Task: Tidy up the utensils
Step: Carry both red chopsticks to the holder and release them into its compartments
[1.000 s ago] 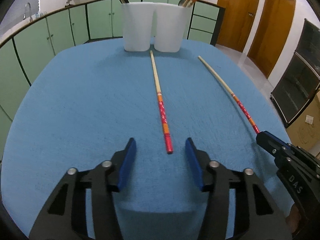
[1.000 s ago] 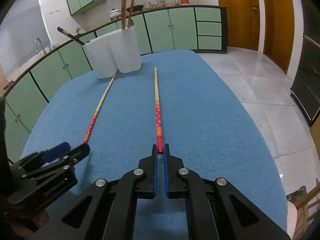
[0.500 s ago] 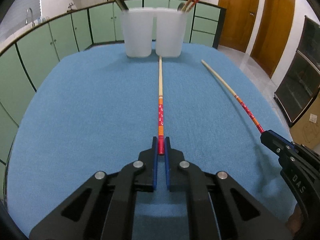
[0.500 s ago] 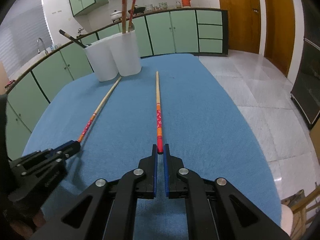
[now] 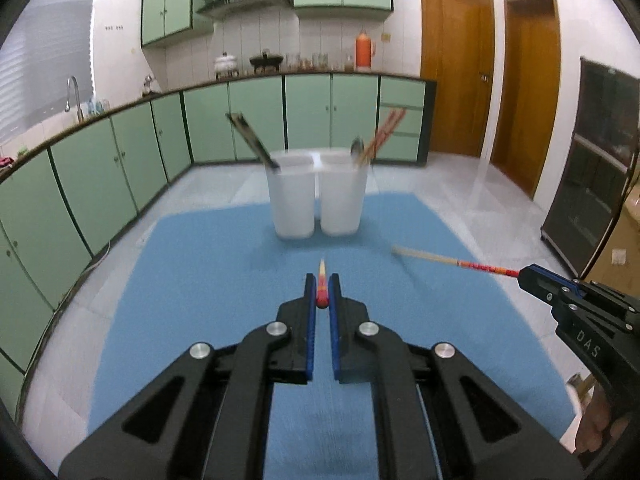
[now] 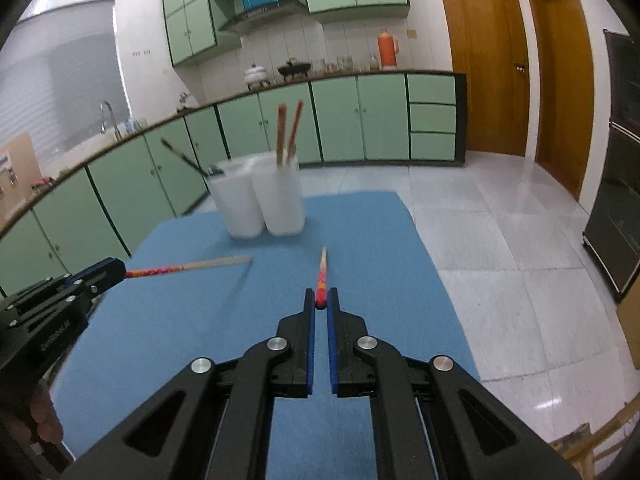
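Note:
My left gripper is shut on the red end of a chopstick, which points away from me above the blue table mat. My right gripper is shut on the red end of a second chopstick, also lifted off the mat. Each held chopstick shows from the side in the other view: the right one, the left one. Two white cups stand together at the mat's far end. The left cup holds dark utensils; the right cup holds red chopsticks and a spoon.
Green kitchen cabinets run along the left and back under a counter with a sink tap. Wooden doors stand at the back right. A dark cabinet is on the right. Tiled floor lies beyond the table's right edge.
The left gripper closed on the chopstick lying between its fingers. Both grippers then rose with their chopsticks, which now hang above the mat; the cups look lower and farther.

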The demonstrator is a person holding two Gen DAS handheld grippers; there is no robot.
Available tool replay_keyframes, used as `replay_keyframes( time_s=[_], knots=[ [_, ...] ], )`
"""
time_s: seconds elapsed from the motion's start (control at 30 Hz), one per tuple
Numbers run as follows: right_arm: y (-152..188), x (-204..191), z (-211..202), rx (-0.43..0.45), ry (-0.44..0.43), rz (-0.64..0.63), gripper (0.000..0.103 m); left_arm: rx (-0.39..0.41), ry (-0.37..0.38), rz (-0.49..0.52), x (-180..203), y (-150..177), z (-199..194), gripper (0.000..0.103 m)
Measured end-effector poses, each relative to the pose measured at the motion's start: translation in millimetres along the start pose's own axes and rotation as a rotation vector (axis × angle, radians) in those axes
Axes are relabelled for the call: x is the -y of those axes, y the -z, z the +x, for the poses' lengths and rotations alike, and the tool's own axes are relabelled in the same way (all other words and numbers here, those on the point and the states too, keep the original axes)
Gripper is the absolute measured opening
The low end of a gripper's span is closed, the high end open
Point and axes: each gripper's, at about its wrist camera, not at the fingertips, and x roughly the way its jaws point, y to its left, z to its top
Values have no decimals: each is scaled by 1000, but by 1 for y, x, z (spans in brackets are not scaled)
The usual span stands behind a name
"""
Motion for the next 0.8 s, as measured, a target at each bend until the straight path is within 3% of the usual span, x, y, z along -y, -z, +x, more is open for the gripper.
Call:
replay_keyframes(
  time_s=[0.37, 0.8],
  knots=[
    [-66, -7, -19, 33, -108, 37, 6, 92, 38, -36, -13, -45, -17, 5],
    [-111, -34, -14, 35, -188, -27, 6, 156, 64, -48, -30, -81, -22, 5]
  ],
)
